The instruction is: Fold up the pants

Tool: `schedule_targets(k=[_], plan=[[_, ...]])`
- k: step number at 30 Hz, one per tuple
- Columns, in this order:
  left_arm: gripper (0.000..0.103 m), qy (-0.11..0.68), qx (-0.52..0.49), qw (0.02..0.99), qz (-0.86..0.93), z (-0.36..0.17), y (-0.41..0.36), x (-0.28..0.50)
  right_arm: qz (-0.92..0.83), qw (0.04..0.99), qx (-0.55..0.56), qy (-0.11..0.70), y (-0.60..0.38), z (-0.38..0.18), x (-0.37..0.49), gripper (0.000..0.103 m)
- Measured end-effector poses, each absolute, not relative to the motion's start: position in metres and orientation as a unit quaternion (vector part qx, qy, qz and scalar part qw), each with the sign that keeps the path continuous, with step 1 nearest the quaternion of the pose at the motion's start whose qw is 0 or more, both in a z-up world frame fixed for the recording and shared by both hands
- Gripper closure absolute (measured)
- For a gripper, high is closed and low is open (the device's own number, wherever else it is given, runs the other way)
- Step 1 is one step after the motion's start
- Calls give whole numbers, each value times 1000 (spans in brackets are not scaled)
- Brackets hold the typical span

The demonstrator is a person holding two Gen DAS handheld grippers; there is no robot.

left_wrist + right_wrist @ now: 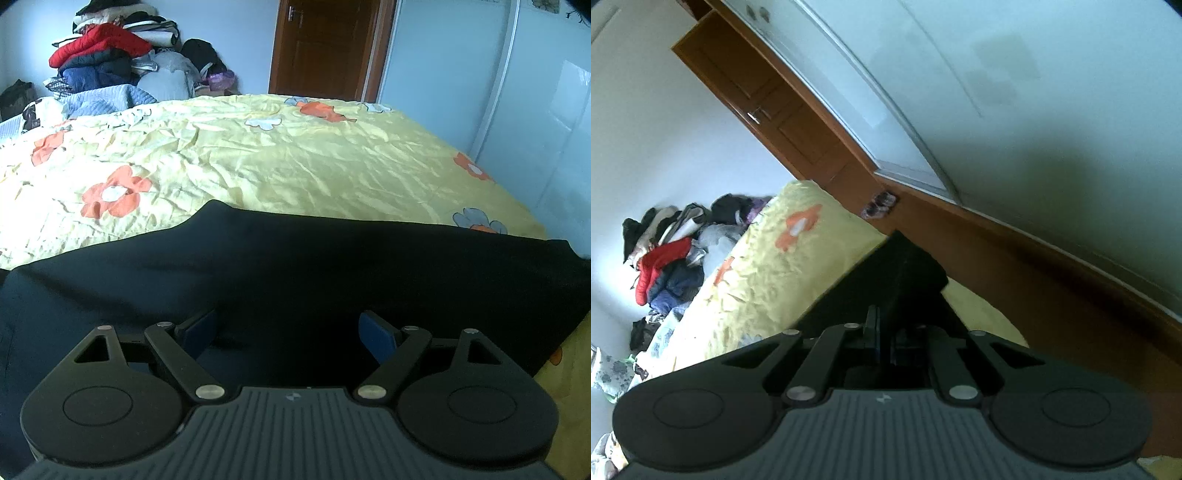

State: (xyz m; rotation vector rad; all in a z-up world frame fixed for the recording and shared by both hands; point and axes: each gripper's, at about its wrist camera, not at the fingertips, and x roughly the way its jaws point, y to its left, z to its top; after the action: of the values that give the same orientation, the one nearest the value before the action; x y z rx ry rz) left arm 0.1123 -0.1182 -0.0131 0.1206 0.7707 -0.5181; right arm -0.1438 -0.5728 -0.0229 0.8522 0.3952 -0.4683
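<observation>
Dark pants [295, 266] lie spread across the near edge of a yellow floral bed [258, 155]. Above them the left gripper [288, 332] hovers, jaws spread wide. Tilted sideways, the right gripper [884, 339] has its jaws pinching a raised corner of the pants [905, 273].

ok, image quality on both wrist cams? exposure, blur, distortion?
Left wrist: sheet bright, near blown at left; pants so dark folds barely read; fisheye bends the wardrobe. Right wrist: steeply tilted, dim lower right, clothes pile soft.
</observation>
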Motion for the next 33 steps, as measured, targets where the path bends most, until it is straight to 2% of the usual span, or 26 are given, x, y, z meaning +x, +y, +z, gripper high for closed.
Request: schedule_targets(k=[2, 6, 7, 9, 11, 13, 18, 23, 24, 26, 28, 31, 33], plan=[[18, 369, 57, 894, -247, -13, -118, 112, -193, 886, 397, 143, -572, 2, -141, 98], [18, 373, 49, 894, -245, -13, -118, 112, -131, 943, 300, 55, -552, 56, -125, 98], [18, 373, 48, 894, -245, -13, -118, 111, -142, 945, 287, 66, -550, 54, -122, 98], [18, 373, 49, 894, -245, -14, -117, 111, -205, 920, 296, 157, -561, 30, -115, 98], [18, 374, 51, 894, -243, -15, -116, 112, -233, 873, 370, 213, -578, -12, -118, 98], [18, 376, 49, 894, -239, -15, -115, 114, -235, 865, 394, 206, -576, -27, -127, 98], [18, 371, 45, 894, -246, -10, -120, 117, -219, 892, 343, 196, -576, -2, -126, 98], [17, 352, 70, 902, -241, -3, -136, 128, -168, 947, 259, 90, -558, 60, -126, 98], [17, 349, 76, 903, -238, -3, -138, 132, -178, 947, 251, 96, -559, 58, -122, 98], [17, 352, 83, 903, -231, -6, -141, 141, -235, 922, 244, 189, -567, 35, -114, 97], [17, 366, 95, 897, -230, -11, -146, 152, -264, 880, 276, 281, -578, 0, -111, 92], [19, 386, 116, 888, -221, -16, -152, 164, -296, 873, 293, 254, -573, -6, -136, 76], [17, 380, 115, 888, -232, -13, -151, 162, -374, 866, 265, 201, -564, 9, -155, 71]])
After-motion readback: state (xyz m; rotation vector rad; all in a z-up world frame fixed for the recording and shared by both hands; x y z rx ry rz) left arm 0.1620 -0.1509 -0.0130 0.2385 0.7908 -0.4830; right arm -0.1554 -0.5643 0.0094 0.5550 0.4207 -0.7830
